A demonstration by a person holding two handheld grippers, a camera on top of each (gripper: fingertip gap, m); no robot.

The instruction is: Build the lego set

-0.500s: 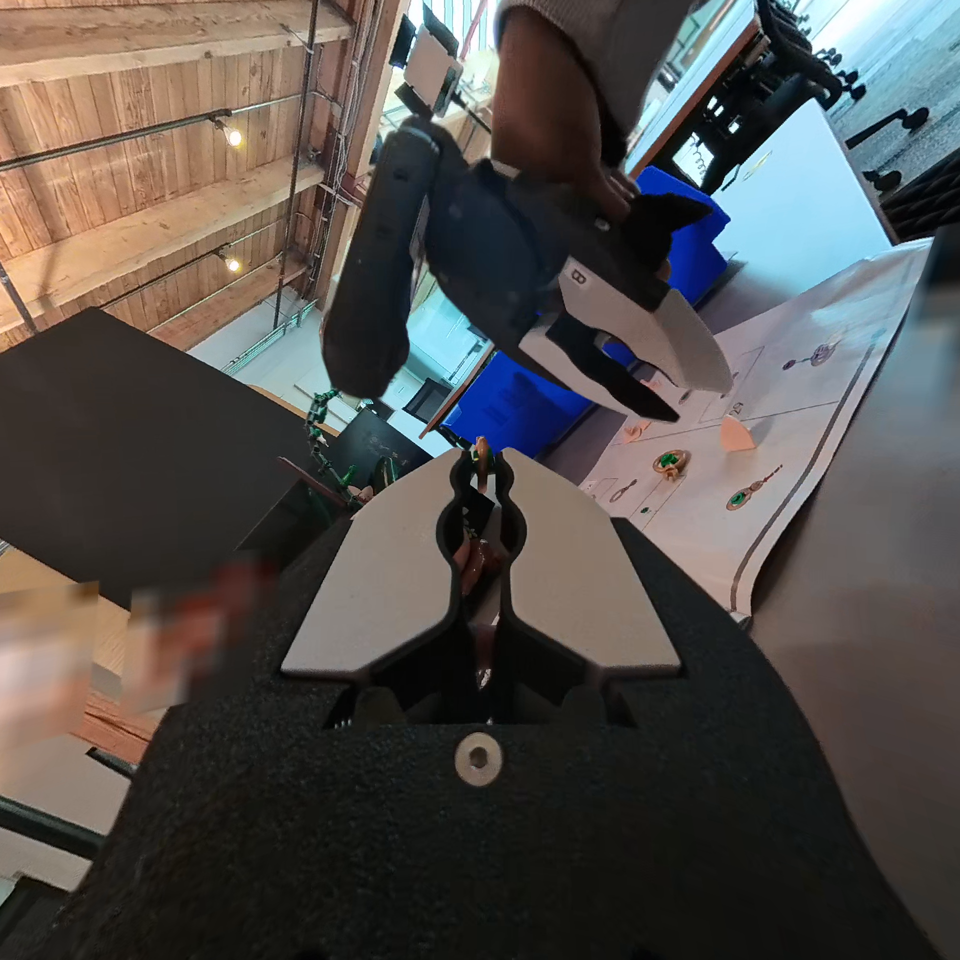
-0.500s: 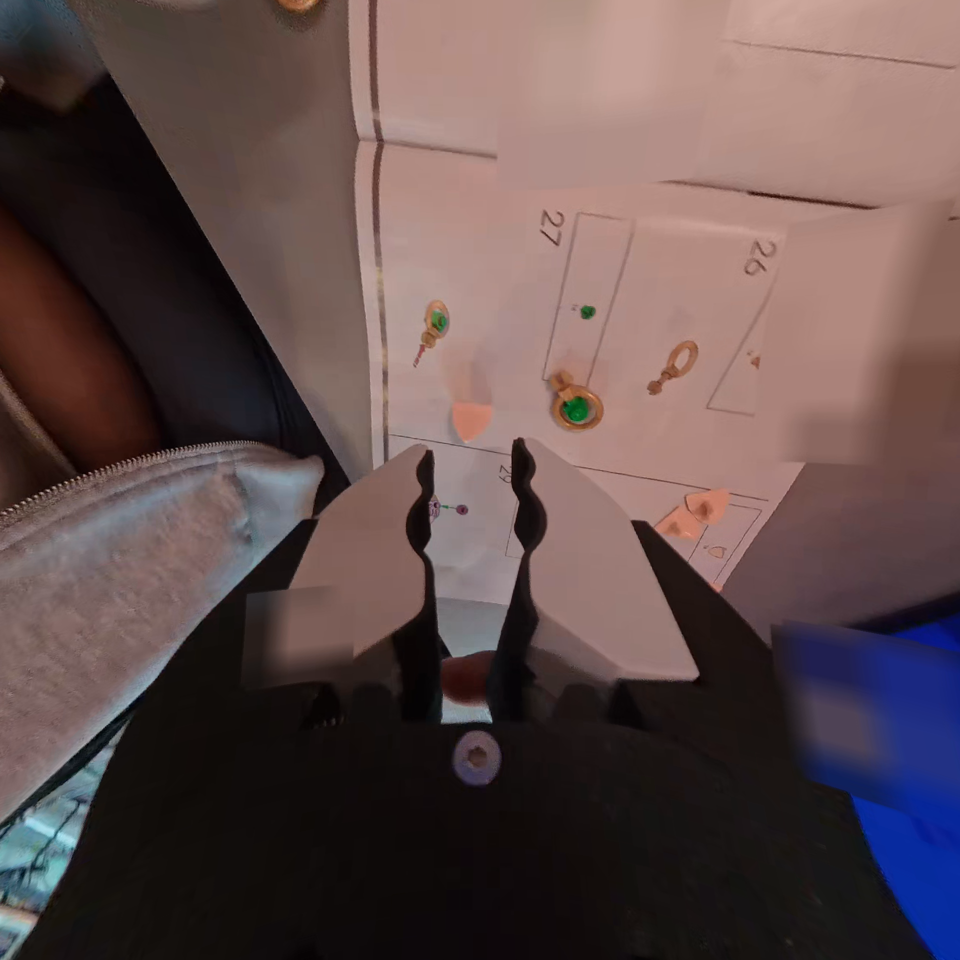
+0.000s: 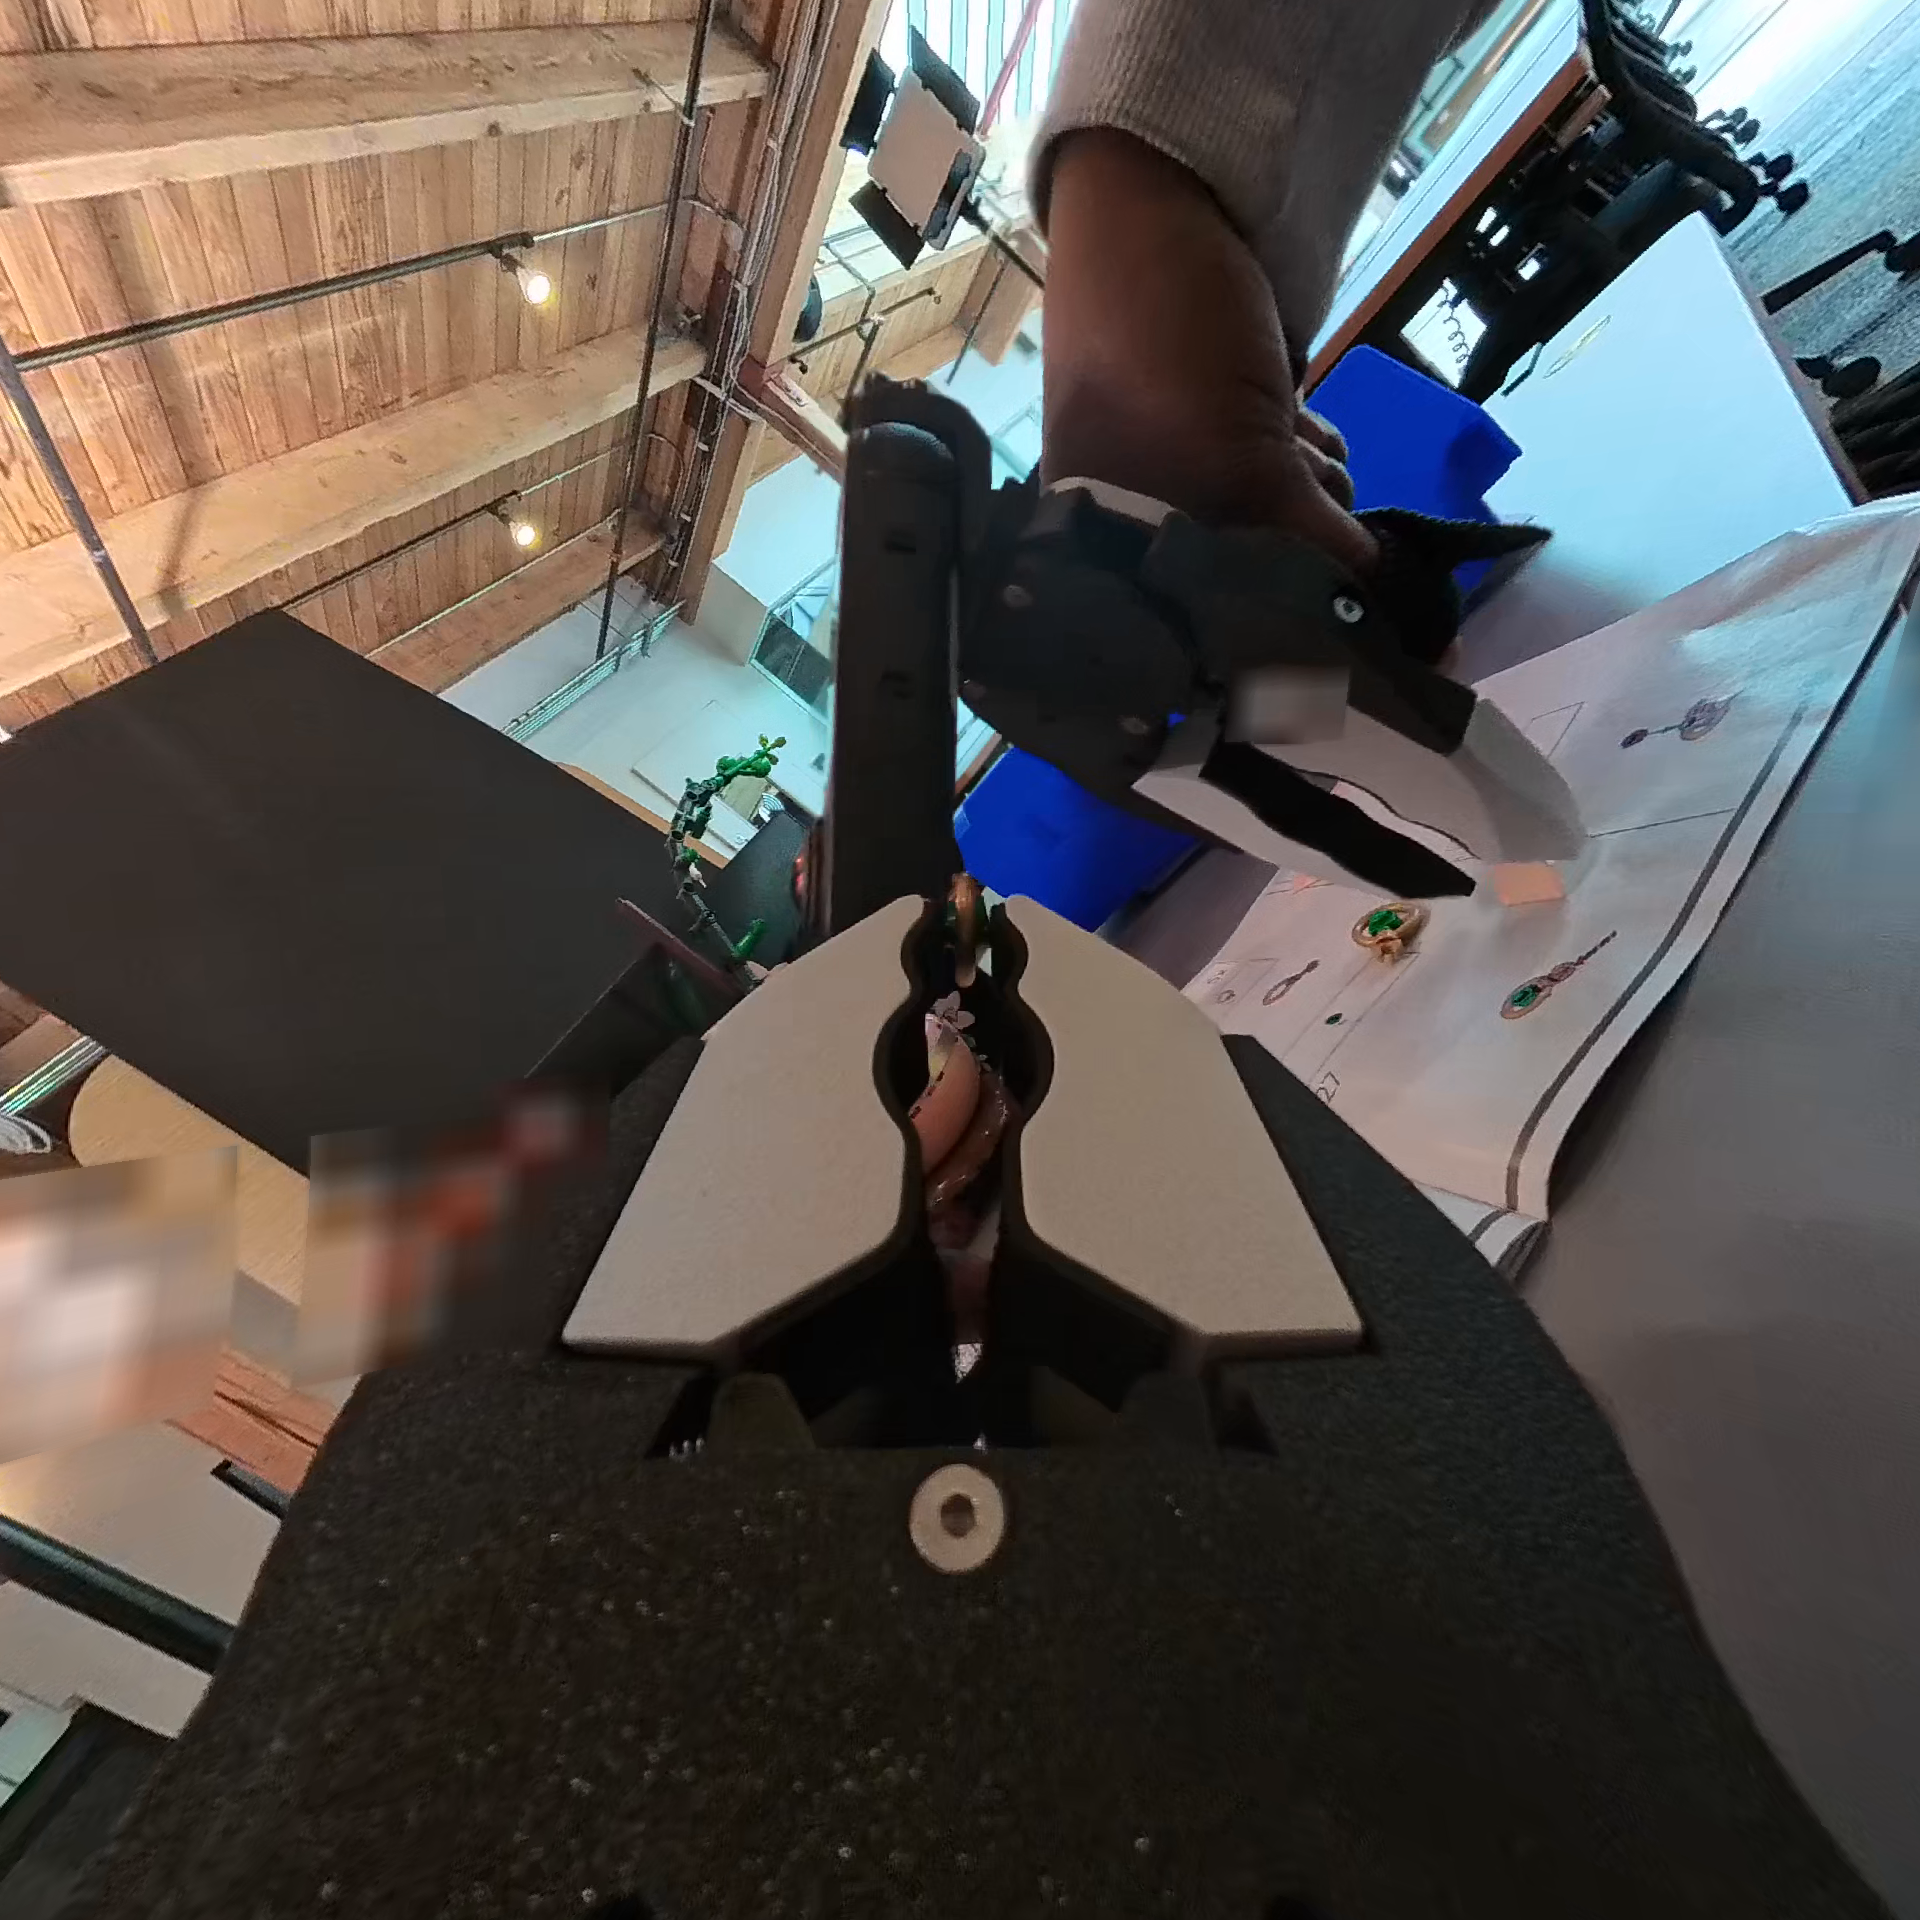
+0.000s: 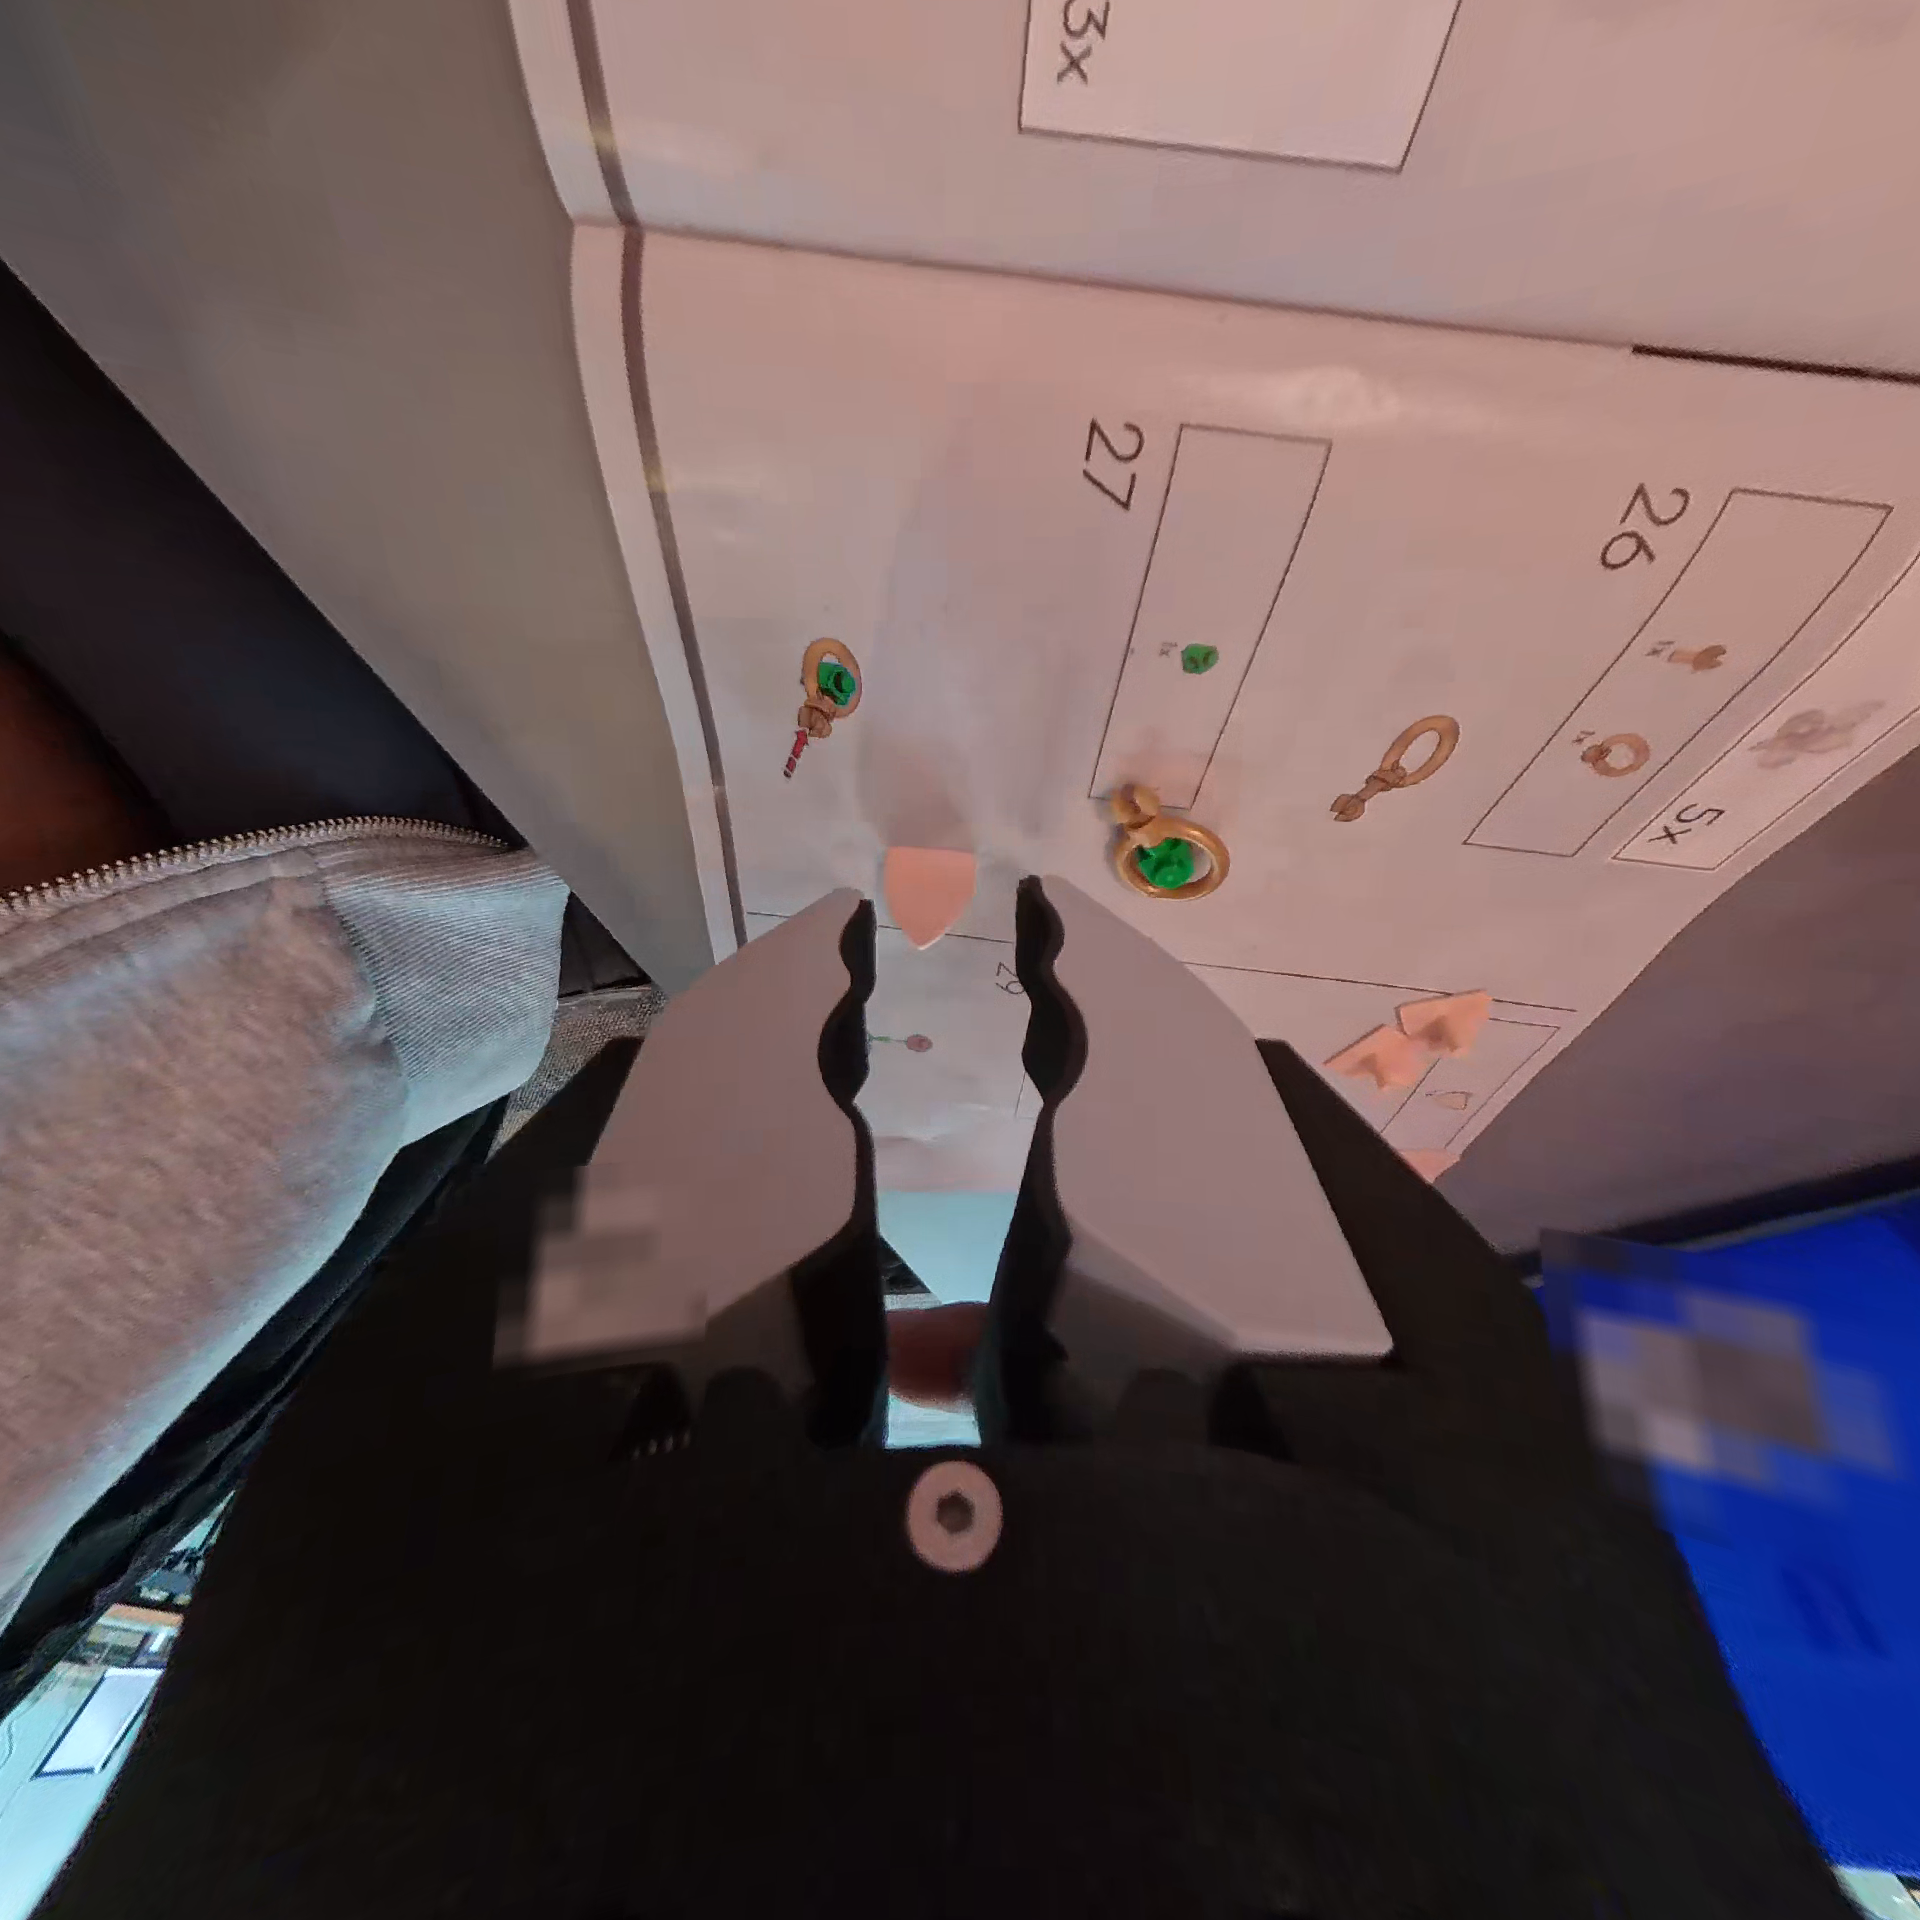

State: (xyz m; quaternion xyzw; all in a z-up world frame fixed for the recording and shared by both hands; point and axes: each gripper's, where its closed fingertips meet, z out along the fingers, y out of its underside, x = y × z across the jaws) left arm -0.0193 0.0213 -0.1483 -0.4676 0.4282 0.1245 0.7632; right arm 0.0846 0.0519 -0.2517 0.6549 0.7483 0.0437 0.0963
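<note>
Our left tool point(image 3: 966, 925) is clamped on a small lego assembly point(image 3: 961, 1101), raised off the table point(image 3: 1766, 1195). Our right tool point(image 4: 940, 904) hovers with fingers apart, empty, over a pink petal piece point(image 4: 928, 902) on the instruction sheet point(image 4: 1039, 520), beside a gold ring piece point(image 4: 1169, 847); a blue bin point(image 4: 1787, 1507) sits nearby.

— Is any writing showing anywhere?
— Printed step numbers and piece counts are sitting beside outlined boxes on the white paper instruction sheet point(image 4: 1299, 343); nothing else is showing legible writing.
</note>
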